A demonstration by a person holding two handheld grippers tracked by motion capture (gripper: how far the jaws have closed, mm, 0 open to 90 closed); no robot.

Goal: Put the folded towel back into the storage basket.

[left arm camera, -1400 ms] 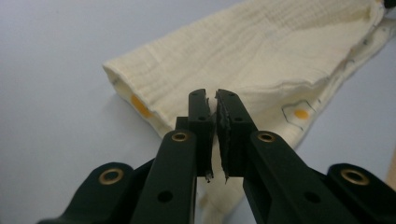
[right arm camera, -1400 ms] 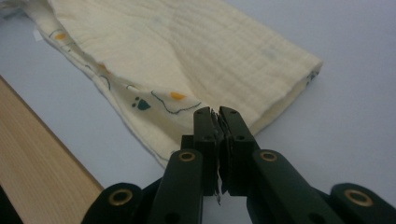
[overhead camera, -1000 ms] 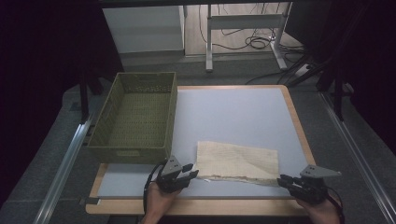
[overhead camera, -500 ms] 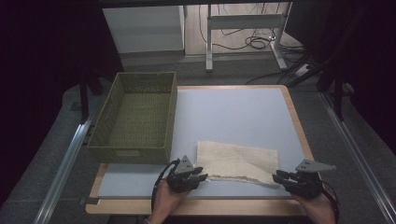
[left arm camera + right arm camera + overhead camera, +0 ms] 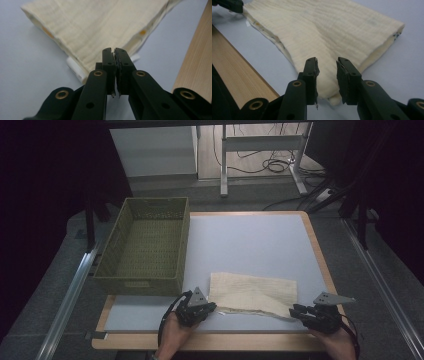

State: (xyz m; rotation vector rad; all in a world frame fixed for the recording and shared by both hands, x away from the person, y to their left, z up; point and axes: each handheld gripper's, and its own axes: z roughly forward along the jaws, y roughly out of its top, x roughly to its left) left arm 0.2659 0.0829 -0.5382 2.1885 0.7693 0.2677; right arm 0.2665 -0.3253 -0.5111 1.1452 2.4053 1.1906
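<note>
Both forearms come in from the near edge of the table, hands low and well apart. The left hand's black two-jaw gripper (image 5: 209, 307) points toward the right one, a grey three-cornered plate on top; its jaws have just been closing and now meet on a cloth edge. The right hand's black two-jaw gripper (image 5: 298, 310) points left, jaws parted around a cloth corner.
</note>
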